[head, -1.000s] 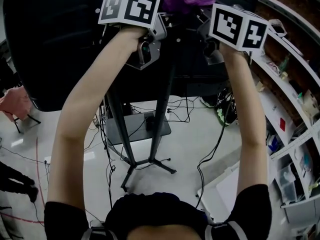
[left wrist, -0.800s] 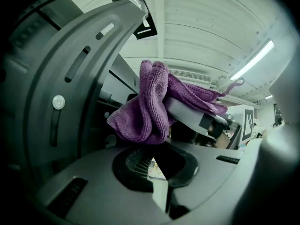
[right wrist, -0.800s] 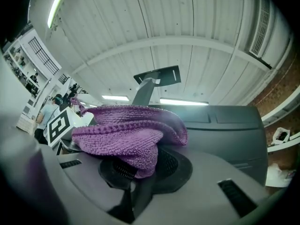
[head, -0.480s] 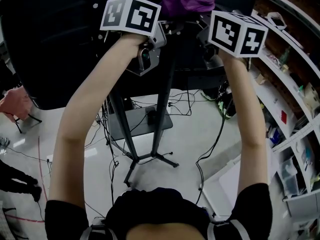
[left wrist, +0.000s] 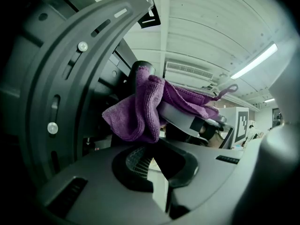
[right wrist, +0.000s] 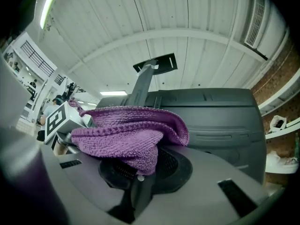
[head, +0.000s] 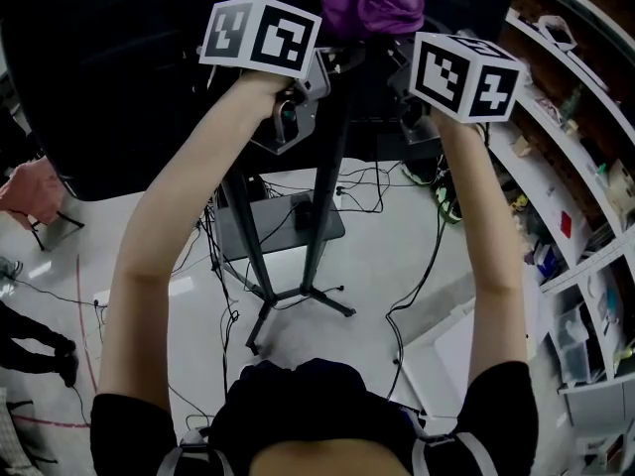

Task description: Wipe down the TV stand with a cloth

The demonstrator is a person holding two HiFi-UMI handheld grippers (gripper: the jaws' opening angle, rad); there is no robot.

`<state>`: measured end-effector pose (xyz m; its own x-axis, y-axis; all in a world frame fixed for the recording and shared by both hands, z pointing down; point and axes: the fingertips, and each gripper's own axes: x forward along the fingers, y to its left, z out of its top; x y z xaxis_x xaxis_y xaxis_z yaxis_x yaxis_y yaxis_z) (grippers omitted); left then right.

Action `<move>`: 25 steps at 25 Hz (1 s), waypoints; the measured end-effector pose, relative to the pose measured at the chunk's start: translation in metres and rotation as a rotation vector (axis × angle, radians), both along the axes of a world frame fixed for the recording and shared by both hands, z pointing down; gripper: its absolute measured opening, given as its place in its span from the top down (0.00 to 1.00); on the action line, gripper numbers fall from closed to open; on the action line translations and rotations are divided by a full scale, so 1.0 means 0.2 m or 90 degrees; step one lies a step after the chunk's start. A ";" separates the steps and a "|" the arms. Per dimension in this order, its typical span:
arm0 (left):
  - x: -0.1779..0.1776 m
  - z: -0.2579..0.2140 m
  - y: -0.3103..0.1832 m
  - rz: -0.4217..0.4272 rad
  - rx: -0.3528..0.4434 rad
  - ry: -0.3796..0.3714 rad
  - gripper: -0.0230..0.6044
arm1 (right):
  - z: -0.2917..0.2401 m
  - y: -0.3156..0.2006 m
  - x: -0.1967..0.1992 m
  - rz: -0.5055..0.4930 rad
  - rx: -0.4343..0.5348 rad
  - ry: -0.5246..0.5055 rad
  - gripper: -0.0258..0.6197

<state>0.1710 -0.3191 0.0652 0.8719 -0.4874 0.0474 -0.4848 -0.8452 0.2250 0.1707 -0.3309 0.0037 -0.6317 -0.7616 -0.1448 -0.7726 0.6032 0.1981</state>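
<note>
A purple cloth (head: 372, 8) is bunched high against the black back of the TV (head: 109, 97), between my two raised grippers. My right gripper (head: 399, 62) is shut on it; in the right gripper view the cloth (right wrist: 131, 132) folds down into the jaws (right wrist: 138, 182). My left gripper (head: 332, 59) sits just left of it. In the left gripper view the cloth (left wrist: 145, 109) drapes over the right gripper and brushes the tip of my left gripper (left wrist: 157, 172), whose jaws show only a thin slit. The stand's pole (head: 327, 196) runs down to splayed legs (head: 298, 300).
Curved shelves (head: 571, 201) loaded with small items run down the right side. Cables (head: 382, 191) trail over the white floor around the stand's base plate (head: 278, 236). A curved grey bracket (left wrist: 61, 78) with screws fills the left of the left gripper view.
Both grippers and the cloth stay high at the TV's back. The right gripper has drifted slightly left and down; the view has shifted a little.
</note>
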 end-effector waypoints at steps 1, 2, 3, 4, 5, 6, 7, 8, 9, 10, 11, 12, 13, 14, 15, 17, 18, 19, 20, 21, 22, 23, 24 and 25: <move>0.00 0.02 0.00 -0.002 -0.004 -0.001 0.95 | 0.02 0.00 0.01 -0.002 -0.007 -0.003 0.86; 0.00 0.04 0.00 -0.005 -0.008 -0.004 0.95 | 0.05 0.00 0.01 -0.004 -0.013 -0.007 0.86; 0.00 0.06 0.00 -0.010 -0.012 -0.008 0.95 | 0.07 0.00 0.02 -0.008 -0.020 -0.013 0.86; -0.01 0.08 0.00 -0.013 -0.015 -0.011 0.95 | 0.09 0.00 0.02 -0.011 -0.026 -0.019 0.86; -0.01 0.11 0.00 -0.015 -0.017 -0.014 0.95 | 0.12 0.00 0.03 -0.013 -0.031 -0.023 0.86; -0.01 0.13 0.00 -0.015 -0.020 -0.016 0.95 | 0.14 0.00 0.03 -0.014 -0.034 -0.024 0.86; 0.00 0.15 0.00 -0.015 -0.024 -0.016 0.95 | 0.16 0.00 0.03 -0.014 -0.036 -0.024 0.86; 0.00 0.17 -0.01 -0.015 -0.028 -0.015 0.95 | 0.18 0.00 0.04 -0.015 -0.038 -0.023 0.86; 0.00 0.19 -0.01 -0.015 -0.032 -0.014 0.95 | 0.19 0.00 0.04 -0.016 -0.041 -0.023 0.86; 0.00 0.20 -0.01 -0.014 -0.035 -0.014 0.95 | 0.21 0.00 0.04 -0.017 -0.043 -0.023 0.86; 0.01 0.22 -0.01 -0.014 -0.038 -0.013 0.95 | 0.23 0.00 0.04 -0.018 -0.044 -0.025 0.86; 0.01 0.24 -0.01 -0.014 -0.041 -0.013 0.95 | 0.24 0.00 0.04 -0.020 -0.044 -0.028 0.86; 0.01 0.25 -0.01 -0.014 -0.045 -0.013 0.95 | 0.24 0.00 0.04 -0.023 -0.043 -0.029 0.86; 0.00 0.27 -0.01 -0.015 -0.048 -0.012 0.95 | 0.24 0.01 0.03 -0.027 -0.039 -0.030 0.86; 0.00 0.28 -0.02 -0.016 -0.050 -0.013 0.95 | 0.24 0.01 0.03 -0.029 -0.036 -0.030 0.86; 0.00 0.31 -0.02 -0.019 -0.050 -0.016 0.95 | 0.26 0.02 0.03 -0.029 -0.036 -0.031 0.86; 0.00 0.32 -0.02 -0.020 -0.049 -0.019 0.95 | 0.27 0.02 0.04 -0.027 -0.038 -0.031 0.86; 0.00 0.34 -0.02 -0.022 -0.048 -0.021 0.95 | 0.29 0.02 0.04 -0.026 -0.041 -0.030 0.86; 0.00 0.35 -0.01 -0.022 -0.048 -0.021 0.95 | 0.31 0.02 0.04 -0.026 -0.044 -0.027 0.86; 0.00 0.36 -0.01 -0.023 -0.050 -0.020 0.95 | 0.34 0.01 0.04 -0.025 -0.047 -0.025 0.86; 0.00 0.38 -0.01 -0.022 -0.052 -0.018 0.95 | 0.36 0.01 0.05 -0.023 -0.051 -0.024 0.86; 0.01 0.39 0.00 -0.022 -0.056 -0.016 0.95 | 0.39 0.00 0.05 -0.022 -0.056 -0.026 0.86; 0.01 0.40 0.00 -0.021 -0.059 -0.014 0.95 | 0.42 0.00 0.05 -0.022 -0.063 -0.027 0.86; 0.01 0.42 0.00 -0.022 -0.063 -0.013 0.95 | 0.44 -0.01 0.05 -0.022 -0.069 -0.027 0.86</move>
<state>0.1731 -0.3198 0.1490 0.8533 -0.5088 0.1142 -0.5181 -0.8022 0.2968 0.1807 -0.3323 0.0924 -0.6533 -0.7517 -0.0904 -0.7570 0.6461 0.0976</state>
